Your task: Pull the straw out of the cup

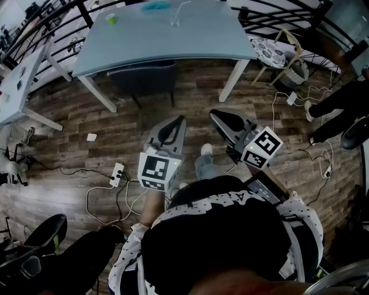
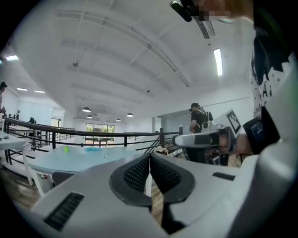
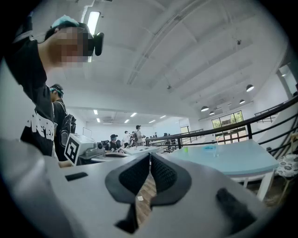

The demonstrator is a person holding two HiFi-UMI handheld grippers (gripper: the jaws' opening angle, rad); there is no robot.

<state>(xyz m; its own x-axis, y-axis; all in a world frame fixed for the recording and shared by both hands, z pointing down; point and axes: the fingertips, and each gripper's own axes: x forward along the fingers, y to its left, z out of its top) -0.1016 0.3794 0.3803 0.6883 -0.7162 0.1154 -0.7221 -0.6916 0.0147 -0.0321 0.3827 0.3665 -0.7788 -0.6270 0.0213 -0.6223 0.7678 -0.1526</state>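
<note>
A clear cup (image 1: 174, 21) with a white straw (image 1: 181, 8) standing in it sits on the far side of the pale blue table (image 1: 202, 37), well ahead of both grippers. The same cup shows small and distant in the left gripper view (image 2: 105, 152) and in the right gripper view (image 3: 215, 150). My left gripper (image 1: 179, 120) and right gripper (image 1: 214, 114) hang side by side over the wooden floor, short of the table. Both are shut with nothing between the pads (image 2: 139, 174) (image 3: 135, 175).
A small green cup (image 1: 110, 19) and a teal object (image 1: 155, 6) also rest on the table. A dark chair (image 1: 143, 80) is tucked under it. A wicker chair (image 1: 279, 55) stands at the right, a power strip (image 1: 117, 173) with cables on the floor, a white table (image 1: 14, 86) at the left.
</note>
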